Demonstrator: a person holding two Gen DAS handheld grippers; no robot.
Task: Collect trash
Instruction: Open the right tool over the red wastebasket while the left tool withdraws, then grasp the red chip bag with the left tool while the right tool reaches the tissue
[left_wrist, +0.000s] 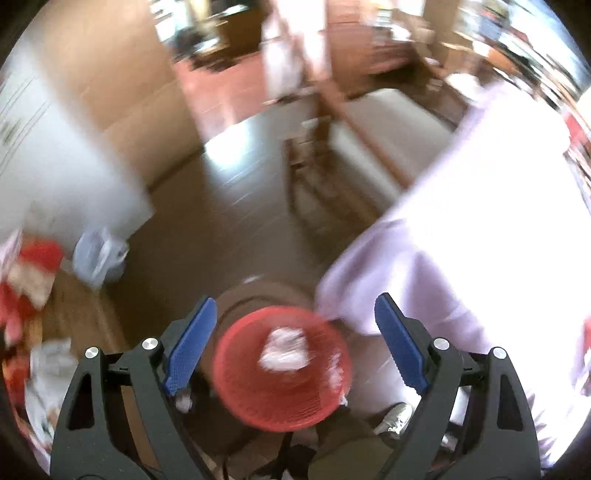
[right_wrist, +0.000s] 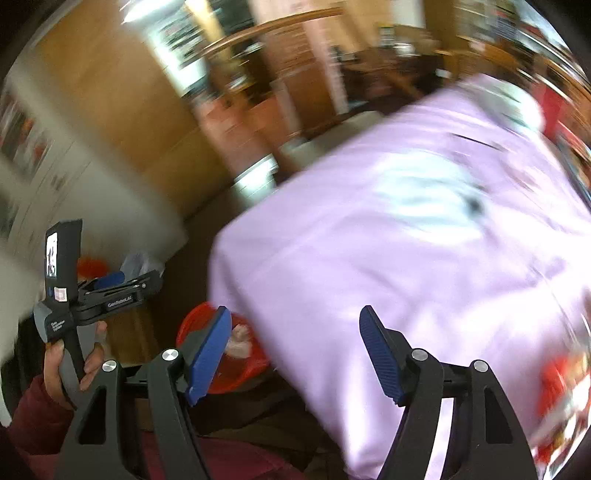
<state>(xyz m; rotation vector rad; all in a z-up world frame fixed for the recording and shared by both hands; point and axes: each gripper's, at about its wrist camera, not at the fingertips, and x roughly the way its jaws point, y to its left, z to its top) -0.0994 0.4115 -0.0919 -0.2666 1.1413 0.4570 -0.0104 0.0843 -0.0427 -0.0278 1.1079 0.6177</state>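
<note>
A red mesh basket (left_wrist: 282, 391) sits low on a round stool, holding crumpled white paper (left_wrist: 284, 349). My left gripper (left_wrist: 295, 339) hangs open and empty above it, one blue finger on each side. In the right wrist view the basket (right_wrist: 243, 363) peeks out beside the table with pale paper in it. My right gripper (right_wrist: 295, 350) is open and empty over the edge of the lilac-covered table (right_wrist: 406, 236). The left gripper (right_wrist: 110, 282) shows there at the left, held in a hand. Both views are motion-blurred.
The lilac tablecloth (left_wrist: 480, 229) fills the right. A bluish plastic bag (left_wrist: 98, 256) lies on the floor by a white cabinet (left_wrist: 55, 177). Red and white clutter (left_wrist: 29, 280) lies at the left. A wooden chair (left_wrist: 314, 155) stands beyond. Red items (right_wrist: 561, 391) lie at the table's right edge.
</note>
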